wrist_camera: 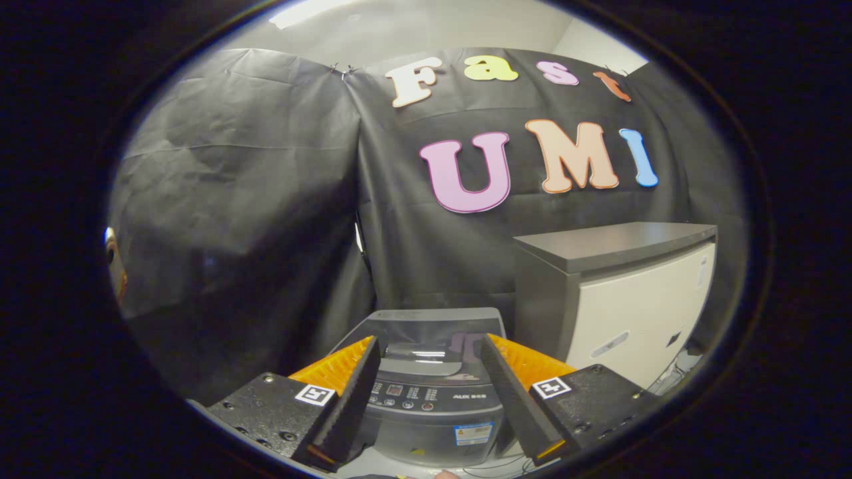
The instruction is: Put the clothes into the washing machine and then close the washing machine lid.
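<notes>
Black booth cloth at left. Gripper (429, 392) with black ribbed fingers and orange backing: fingers spread wide, holding nothing. Grey top-loading washing machine (432, 412) straight ahead and below, framed between fingers, control panel at near edge, smoked lid lying flat, seemingly shut. No clothes ahead of fingers. Grey-topped white cabinet (632, 313) just beside machine, right.

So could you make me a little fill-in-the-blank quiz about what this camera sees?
1. The gripper is ____, with nothing between its fingers.
2. The washer sits just ahead of the fingers with its lid ____.
3. Beside the washer stands a white cabinet with a ____ top.

Missing words: open; shut; grey
</notes>
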The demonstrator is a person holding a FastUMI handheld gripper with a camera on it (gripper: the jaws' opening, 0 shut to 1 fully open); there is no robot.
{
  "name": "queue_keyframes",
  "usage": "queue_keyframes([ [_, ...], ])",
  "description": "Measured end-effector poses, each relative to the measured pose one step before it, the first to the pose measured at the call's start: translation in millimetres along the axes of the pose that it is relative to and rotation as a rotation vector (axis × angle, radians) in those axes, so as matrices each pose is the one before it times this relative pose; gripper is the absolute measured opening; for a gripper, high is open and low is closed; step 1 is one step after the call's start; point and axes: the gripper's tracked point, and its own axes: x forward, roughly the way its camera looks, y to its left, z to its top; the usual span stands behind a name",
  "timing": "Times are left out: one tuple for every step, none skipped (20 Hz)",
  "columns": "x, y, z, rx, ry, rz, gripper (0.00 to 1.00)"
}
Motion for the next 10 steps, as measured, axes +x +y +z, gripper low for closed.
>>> queue_keyframes([
  [-8.41, -2.61, -5.10, -0.00427, 0.00048, -0.00397, 0.92],
  [-9.49, -2.84, -6.16, -0.00690, 0.00232, -0.00654, 0.92],
  [-9.47, -4.52, -3.54, -0.00843, -0.00200, -0.00874, 0.92],
  [-9.55, -4.97, -1.40, -0.00947, -0.00804, -0.00968, 0.92],
  [-11.11, -4.22, -1.81, -0.00322, -0.01365, -0.01125, 0.92],
  [-8.92, -2.67, -1.01, 0.00378, -0.00823, -0.00305, 0.92],
  [-6.72, -1.55, -4.67, 0.00143, 0.00339, -0.00144, 0.92],
  [-7.56, -3.85, -3.88, -0.00927, 0.00336, -0.00958, 0.92],
  [-8.01, -5.26, 0.70, -0.00858, -0.00892, -0.00913, 0.92],
  [-8.60, -4.02, 1.75, -0.00334, -0.01206, -0.00468, 0.92],
])
